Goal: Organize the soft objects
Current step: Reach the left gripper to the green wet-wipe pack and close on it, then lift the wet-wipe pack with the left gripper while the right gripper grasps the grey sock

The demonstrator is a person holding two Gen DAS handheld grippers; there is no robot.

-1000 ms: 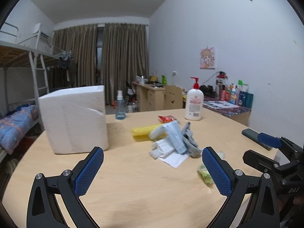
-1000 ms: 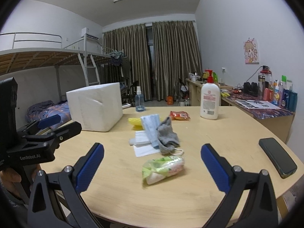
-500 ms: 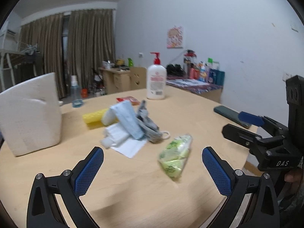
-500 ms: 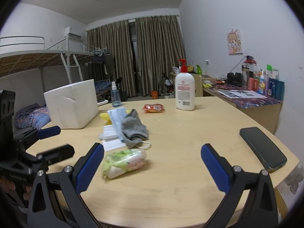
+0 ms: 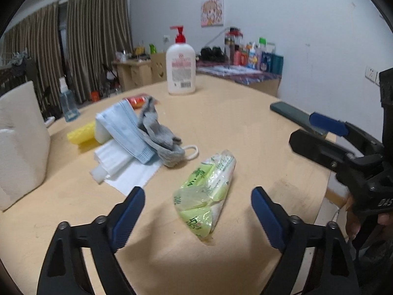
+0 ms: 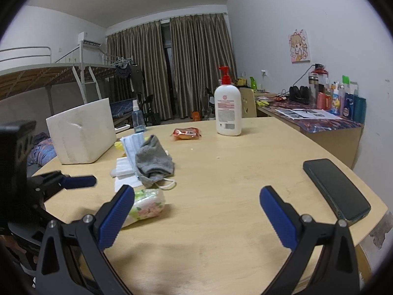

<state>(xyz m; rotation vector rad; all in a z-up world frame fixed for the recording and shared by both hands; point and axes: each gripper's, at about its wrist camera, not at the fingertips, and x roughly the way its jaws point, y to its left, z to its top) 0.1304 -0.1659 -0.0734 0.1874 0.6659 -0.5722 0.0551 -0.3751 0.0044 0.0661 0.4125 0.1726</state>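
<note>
Closing on the crinkly green plastic tissue pack, lying on the wooden counter between the wide-open left tongs, may squirt it sideways; right tongs wide, empty.

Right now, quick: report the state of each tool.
Left tool: open, holding nothing; the green plastic tissue packet lies between its fingers, untouched.
Right tool: open, empty, over bare wooden table.

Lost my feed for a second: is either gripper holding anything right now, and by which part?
Nothing is held. The left gripper is open around the green tissue pack; the right gripper is open over bare table.
</note>
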